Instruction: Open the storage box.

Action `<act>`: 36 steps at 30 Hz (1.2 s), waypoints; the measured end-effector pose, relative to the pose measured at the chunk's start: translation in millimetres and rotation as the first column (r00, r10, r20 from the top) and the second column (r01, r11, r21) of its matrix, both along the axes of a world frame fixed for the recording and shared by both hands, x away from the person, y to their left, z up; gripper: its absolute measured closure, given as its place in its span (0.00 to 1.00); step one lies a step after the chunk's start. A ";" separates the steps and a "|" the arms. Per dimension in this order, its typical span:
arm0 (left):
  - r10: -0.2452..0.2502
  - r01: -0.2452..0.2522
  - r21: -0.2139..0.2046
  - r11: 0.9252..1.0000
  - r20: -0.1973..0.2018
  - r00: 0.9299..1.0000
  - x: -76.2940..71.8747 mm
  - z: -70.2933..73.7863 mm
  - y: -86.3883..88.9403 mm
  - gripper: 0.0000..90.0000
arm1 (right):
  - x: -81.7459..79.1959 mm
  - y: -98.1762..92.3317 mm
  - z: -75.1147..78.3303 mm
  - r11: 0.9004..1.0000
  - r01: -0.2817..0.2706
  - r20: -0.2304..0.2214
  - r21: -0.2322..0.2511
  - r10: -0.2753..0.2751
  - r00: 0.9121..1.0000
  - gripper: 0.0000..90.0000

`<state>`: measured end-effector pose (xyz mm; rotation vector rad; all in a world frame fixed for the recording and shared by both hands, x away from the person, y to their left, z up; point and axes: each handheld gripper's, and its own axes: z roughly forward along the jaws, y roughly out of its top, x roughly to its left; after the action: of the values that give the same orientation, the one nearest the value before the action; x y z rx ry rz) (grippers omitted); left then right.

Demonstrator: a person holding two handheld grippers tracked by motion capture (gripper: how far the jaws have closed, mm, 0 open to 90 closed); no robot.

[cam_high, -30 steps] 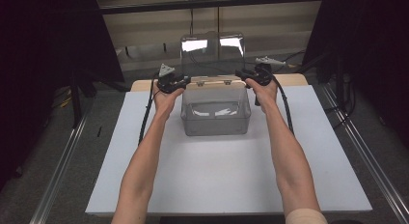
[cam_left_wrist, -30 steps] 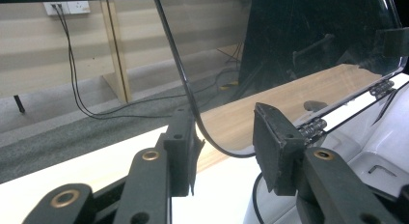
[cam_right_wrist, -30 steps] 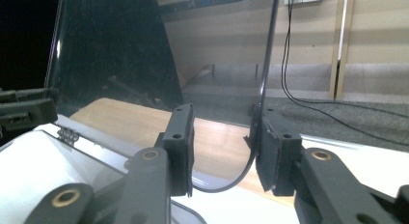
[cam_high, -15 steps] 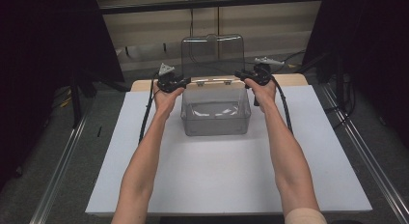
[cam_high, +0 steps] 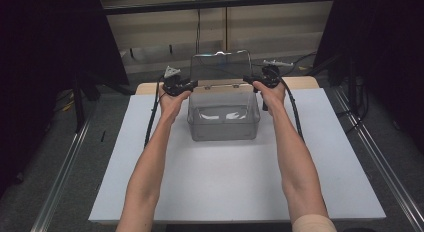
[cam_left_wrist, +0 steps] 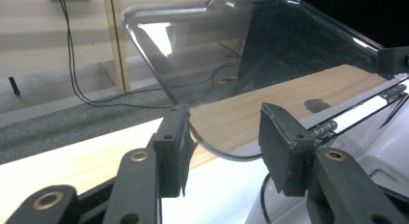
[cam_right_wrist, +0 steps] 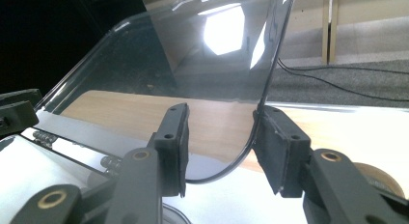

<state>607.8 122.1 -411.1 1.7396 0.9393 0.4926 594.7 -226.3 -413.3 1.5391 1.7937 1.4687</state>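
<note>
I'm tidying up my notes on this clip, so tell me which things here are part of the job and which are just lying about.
Part of the job:
- clear box
- its hinged lid, standing open
- left tongs, jaws just opening, lid corner between them
- right tongs, likewise

Just lying about:
- white table
- loose cables on the floor beyond

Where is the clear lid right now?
In the high view the clear lid stands upright at the box's far edge, between both grippers, beyond the hands.
</note>
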 end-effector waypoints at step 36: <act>0.034 -0.034 0.004 0.999 -0.023 0.999 -3.4 -0.6 2.3 0.18 | -7.7 -0.1 1.7 1.000 0.003 0.022 -0.020 -0.003 1.000 0.21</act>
<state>604.4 124.3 -411.7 1.7380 0.9859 0.4970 587.0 -226.3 -411.6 1.5098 1.7875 1.4565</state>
